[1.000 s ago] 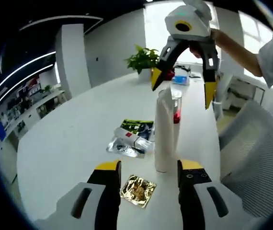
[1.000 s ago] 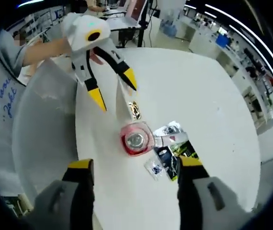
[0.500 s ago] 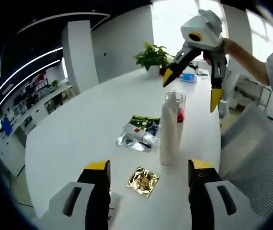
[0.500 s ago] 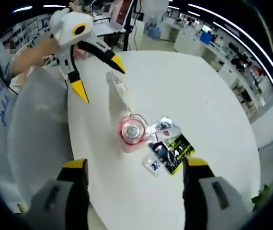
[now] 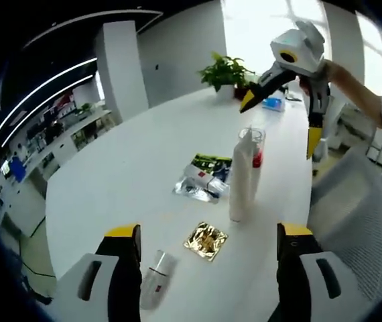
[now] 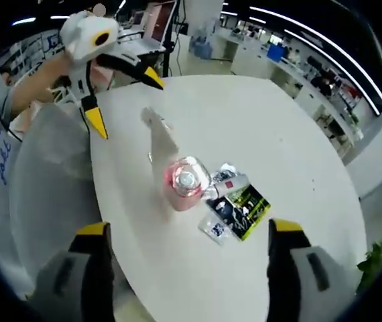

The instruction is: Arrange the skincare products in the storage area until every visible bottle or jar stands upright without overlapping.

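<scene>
White bench [image 5: 131, 168] in open office. Mid-frame: white tube [image 5: 241, 180] upright, touching clear jar [image 5: 253, 149] behind it. Sachets [image 5: 204, 180] just left, gold packet [image 5: 205, 241] lower, small bottle [image 5: 154, 288] lying bottom-left. Left hand-held gripper [image 5: 208, 251] & right hand-held gripper [image 6: 185, 245] both wide apart, holding nothing.

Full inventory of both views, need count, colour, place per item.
Tall white tube: 1, white, upright, mid-table.
Clear bottle with red contents: 1, clear and red, upright right beside the tube.
Small white bottle: 1, white with a red mark, lying near the left tongs.
Gold foil sachet: 1, gold, flat.
Sample packets: a small overlapping pile, silver, white, black-green.
Potted plant: 1, green, far table end.
Round table: 1, white.
Left tongs: open.
Right tongs: open.
</scene>
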The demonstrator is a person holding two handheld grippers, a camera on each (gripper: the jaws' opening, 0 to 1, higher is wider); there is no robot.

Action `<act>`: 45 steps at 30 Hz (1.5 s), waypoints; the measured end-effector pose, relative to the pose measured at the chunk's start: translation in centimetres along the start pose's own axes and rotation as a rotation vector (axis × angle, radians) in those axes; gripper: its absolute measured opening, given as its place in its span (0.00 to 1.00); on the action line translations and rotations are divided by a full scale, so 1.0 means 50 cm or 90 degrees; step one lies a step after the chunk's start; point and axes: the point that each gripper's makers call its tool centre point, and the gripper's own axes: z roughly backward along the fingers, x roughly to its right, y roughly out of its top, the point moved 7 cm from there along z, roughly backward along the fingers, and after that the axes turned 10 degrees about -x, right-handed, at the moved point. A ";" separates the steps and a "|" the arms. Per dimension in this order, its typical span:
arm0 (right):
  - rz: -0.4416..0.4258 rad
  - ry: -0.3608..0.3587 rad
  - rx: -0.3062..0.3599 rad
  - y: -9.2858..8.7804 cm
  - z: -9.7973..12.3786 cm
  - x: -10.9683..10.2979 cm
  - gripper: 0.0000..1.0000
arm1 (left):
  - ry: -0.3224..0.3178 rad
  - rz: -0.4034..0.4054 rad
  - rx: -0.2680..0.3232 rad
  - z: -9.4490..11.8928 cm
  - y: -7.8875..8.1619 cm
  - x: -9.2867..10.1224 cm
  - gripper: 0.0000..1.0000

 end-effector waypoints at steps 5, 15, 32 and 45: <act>-0.009 -0.010 0.010 -0.003 0.006 0.000 0.99 | -0.003 -0.004 -0.008 0.007 -0.006 -0.001 0.86; -0.014 -0.014 0.030 -0.003 0.015 -0.007 1.00 | -0.002 -0.005 -0.026 0.016 -0.023 -0.013 0.93; -0.054 -0.005 0.059 -0.014 0.010 -0.017 1.00 | -0.020 -0.012 -0.064 0.001 -0.057 -0.034 0.97; -0.089 -0.003 0.081 -0.030 0.005 -0.021 1.00 | -0.062 -0.014 -0.130 -0.041 -0.087 -0.063 0.97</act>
